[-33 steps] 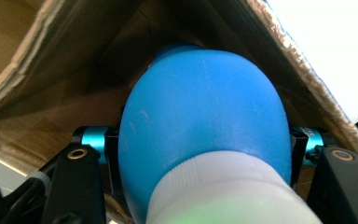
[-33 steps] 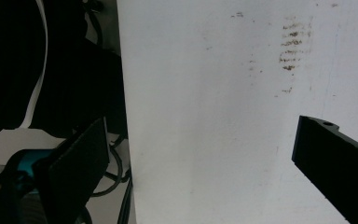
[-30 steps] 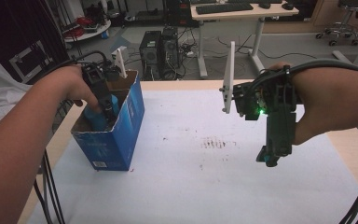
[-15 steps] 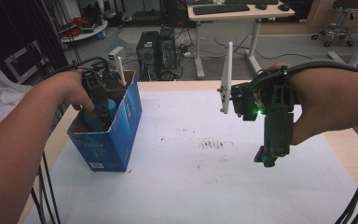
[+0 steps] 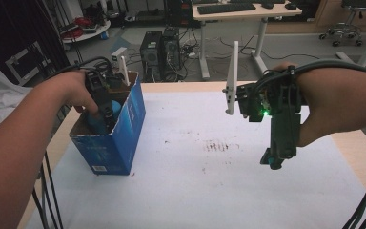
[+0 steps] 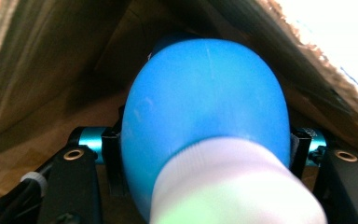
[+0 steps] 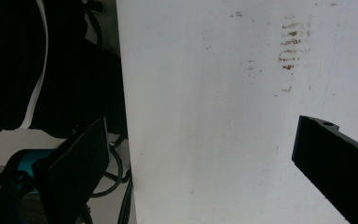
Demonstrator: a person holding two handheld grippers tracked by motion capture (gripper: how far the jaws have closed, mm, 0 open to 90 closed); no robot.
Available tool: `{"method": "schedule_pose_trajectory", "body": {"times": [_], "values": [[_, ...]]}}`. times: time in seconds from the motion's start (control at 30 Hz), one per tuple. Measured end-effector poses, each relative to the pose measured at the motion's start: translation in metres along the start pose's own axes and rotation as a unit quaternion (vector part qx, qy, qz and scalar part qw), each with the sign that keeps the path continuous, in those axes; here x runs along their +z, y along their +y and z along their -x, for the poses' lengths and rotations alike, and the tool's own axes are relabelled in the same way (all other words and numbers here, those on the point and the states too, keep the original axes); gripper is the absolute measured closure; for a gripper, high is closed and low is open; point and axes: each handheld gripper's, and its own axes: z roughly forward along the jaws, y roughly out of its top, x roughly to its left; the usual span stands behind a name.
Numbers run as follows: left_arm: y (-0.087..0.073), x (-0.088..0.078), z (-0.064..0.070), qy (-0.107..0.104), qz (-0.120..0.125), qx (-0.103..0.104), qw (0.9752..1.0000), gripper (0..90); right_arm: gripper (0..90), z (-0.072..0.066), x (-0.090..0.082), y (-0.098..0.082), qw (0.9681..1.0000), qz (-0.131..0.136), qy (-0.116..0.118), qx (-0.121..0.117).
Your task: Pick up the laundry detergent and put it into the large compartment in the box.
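Left gripper fingers just easing apart, still flanking blue-and-white bottle down inside blue cardboard box at left of white-covered surface; right gripper fingers wide apart, empty, above stained sheet; office desks, PC towers behind

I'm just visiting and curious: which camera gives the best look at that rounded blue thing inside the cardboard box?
The left gripper view: the rounded blue object with a white end sits close up between the left gripper jaws. The high view shows a blue sliver inside the blue-sided cardboard box. The right gripper view faces the white table cover.
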Motion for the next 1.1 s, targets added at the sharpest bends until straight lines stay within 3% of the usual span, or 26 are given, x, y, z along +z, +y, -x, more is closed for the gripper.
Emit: {"method": "schedule_pose_trajectory", "body": {"times": [0.43,0.8,1.1], "values": [[-0.006,-0.014,0.004,0.004,0.011,-0.007,0.9999,30.9,3.2,-0.003,-0.001,0.0,1.0,0.004,-0.002,-0.004],[-0.013,-0.036,0.01,0.013,0.019,-0.009,0.9997,26.5,3.2,-0.005,-0.003,0.001,1.0,0.004,-0.004,-0.005],[-0.017,-0.057,0.021,0.02,0.011,-0.006,0.9997,20.8,3.2,-0.007,-0.006,0.003,0.9999,0.007,-0.006,-0.01]]}}
